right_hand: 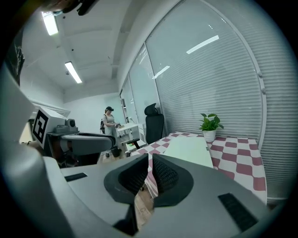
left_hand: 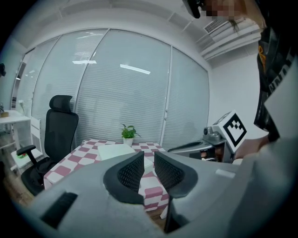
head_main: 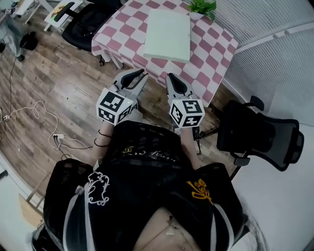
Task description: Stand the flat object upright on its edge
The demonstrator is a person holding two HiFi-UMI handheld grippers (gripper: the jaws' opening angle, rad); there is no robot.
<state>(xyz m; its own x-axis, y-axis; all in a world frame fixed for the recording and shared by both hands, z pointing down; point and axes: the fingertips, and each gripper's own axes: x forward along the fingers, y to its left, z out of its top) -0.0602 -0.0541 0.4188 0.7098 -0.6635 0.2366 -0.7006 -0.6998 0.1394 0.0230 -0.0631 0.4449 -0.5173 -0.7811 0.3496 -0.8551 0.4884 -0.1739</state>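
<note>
A pale green flat object (head_main: 168, 35) lies flat on the table (head_main: 216, 49) with the pink-and-white checked cloth. It also shows in the left gripper view (left_hand: 115, 151) and the right gripper view (right_hand: 188, 151). My left gripper (head_main: 141, 76) and right gripper (head_main: 171, 79) hang side by side over the wooden floor, just short of the table's near edge, pointing at the object. Both are shut and hold nothing. The left jaws (left_hand: 148, 162) and right jaws (right_hand: 150, 163) stand nearly together with only floor and cloth behind them.
A small potted plant (head_main: 202, 7) stands at the table's far edge by the blinds. A black office chair (head_main: 260, 135) is to the right, another (head_main: 86, 19) to the table's left. Cables (head_main: 34, 112) lie on the floor. A person (right_hand: 108, 122) stands far off.
</note>
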